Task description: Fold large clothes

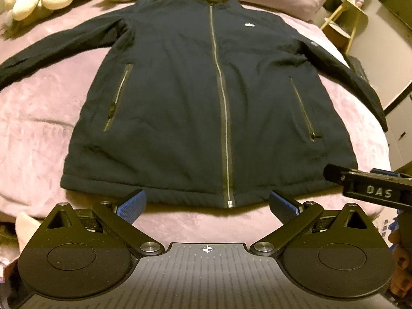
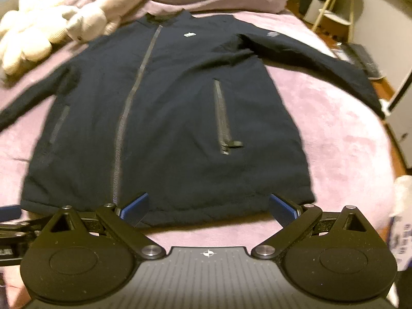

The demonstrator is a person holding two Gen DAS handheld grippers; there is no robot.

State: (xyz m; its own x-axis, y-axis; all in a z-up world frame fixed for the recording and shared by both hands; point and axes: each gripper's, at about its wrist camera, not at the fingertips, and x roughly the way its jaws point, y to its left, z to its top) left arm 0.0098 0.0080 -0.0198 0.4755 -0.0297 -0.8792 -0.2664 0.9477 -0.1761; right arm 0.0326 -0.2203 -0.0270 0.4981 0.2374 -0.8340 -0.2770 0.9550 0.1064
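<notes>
Jacket (image 1: 193, 103) lies flat, unfolded on bed (image 1: 38, 141); my left hand-held gripper (image 1: 207, 204) and right hand-held gripper (image 2: 208, 207) gape empty at lower frame.

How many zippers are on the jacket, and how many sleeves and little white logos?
On the navy jacket:
Front zipper: 1
Pocket zippers: 2
Sleeves: 2
White chest logo: 1
Total: 6
</notes>
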